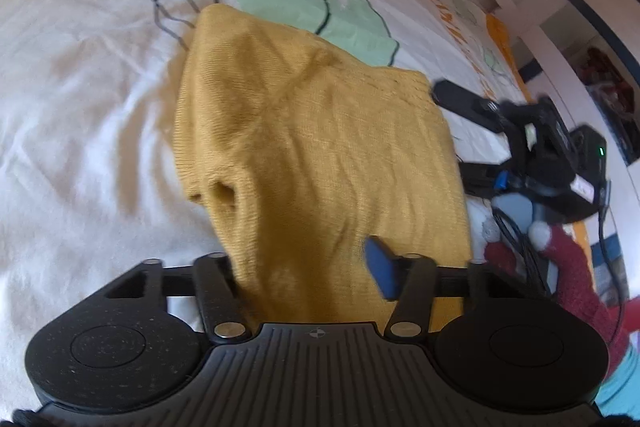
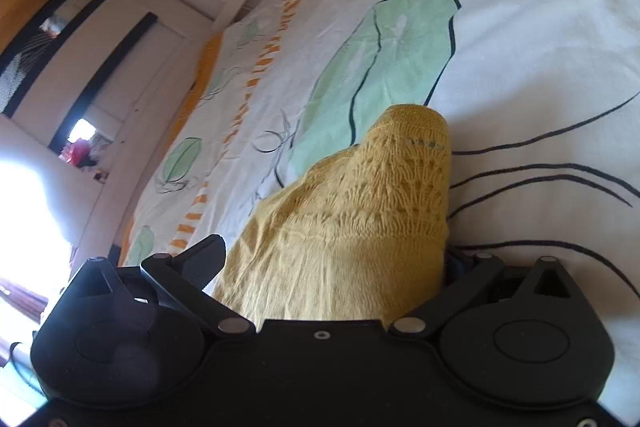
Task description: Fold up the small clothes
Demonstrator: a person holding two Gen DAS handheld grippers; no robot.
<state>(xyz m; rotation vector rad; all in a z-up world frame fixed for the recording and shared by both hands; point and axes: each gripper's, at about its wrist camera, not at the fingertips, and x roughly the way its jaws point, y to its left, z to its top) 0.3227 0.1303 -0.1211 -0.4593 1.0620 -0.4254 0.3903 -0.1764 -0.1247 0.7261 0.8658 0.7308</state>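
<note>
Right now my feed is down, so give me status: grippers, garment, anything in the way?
Left gripper and right gripper both shut on yellow knit garment, lifted over the bedsheet. Red clothing beside it, not blocking.

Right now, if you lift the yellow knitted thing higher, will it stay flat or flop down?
Probably flop: the yellow knitted garment already sags in soft folds from the left claw. It looks light, thin and lacy near the right claw. It likely won't slip, since the knit looks rough.
</note>
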